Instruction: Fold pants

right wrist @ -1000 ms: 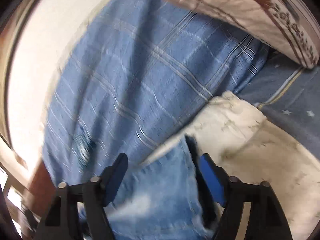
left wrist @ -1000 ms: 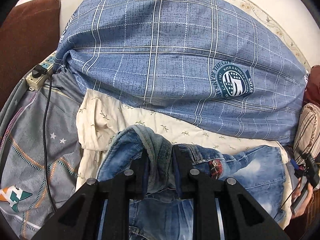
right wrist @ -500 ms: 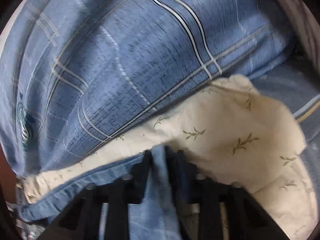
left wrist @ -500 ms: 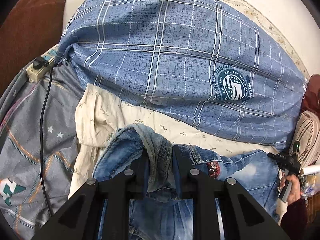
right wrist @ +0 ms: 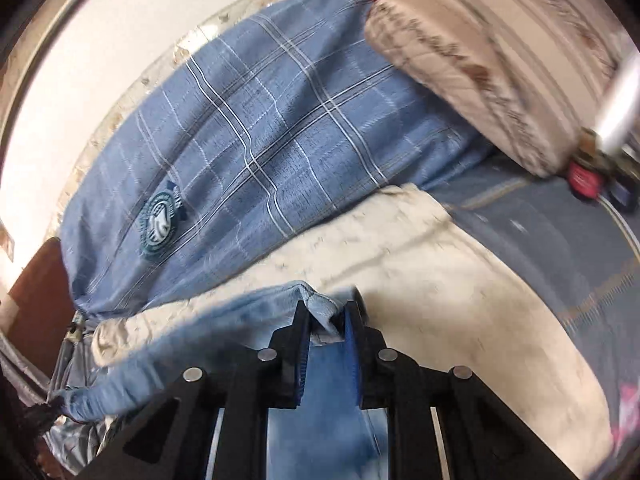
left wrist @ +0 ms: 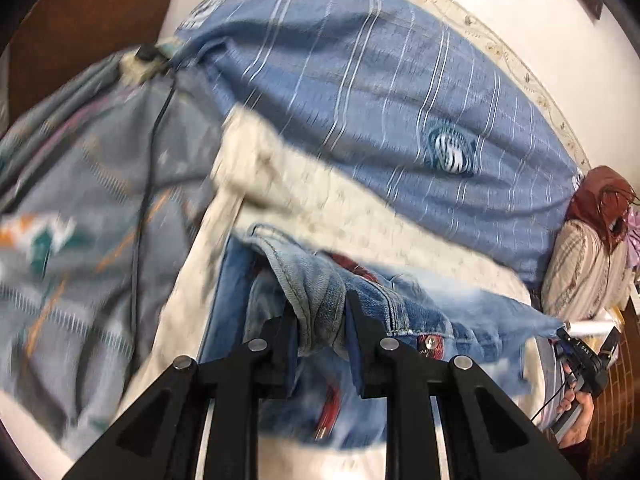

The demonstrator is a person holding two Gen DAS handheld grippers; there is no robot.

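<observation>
Light blue jeans point(left wrist: 404, 308) lie on a cream floral sheet point(left wrist: 320, 216) on a bed. My left gripper point(left wrist: 322, 312) is shut on a bunched fold of the jeans' waistband, lifted off the sheet. In the right wrist view my right gripper point(right wrist: 326, 316) is shut on a corner of the jeans point(right wrist: 320, 380), whose edge stretches away to the left. At the right edge of the left wrist view, the right gripper point(left wrist: 566, 330) pinches the far denim corner, with a hand point(left wrist: 576, 416) below it.
A big blue plaid duvet point(left wrist: 380, 92) with a round badge lies behind the jeans. A grey patterned blanket point(left wrist: 80, 200) with a black cable and power strip point(left wrist: 146, 64) is at left. A striped beige pillow point(right wrist: 492, 52) sits at right, and a white wall point(right wrist: 100, 60) lies beyond.
The right gripper's jaws went from wide around the denim edge to shut on it, then lifted it. The left gripper swung sideways with the waistband, and the jeans now stretch between both grippers.
</observation>
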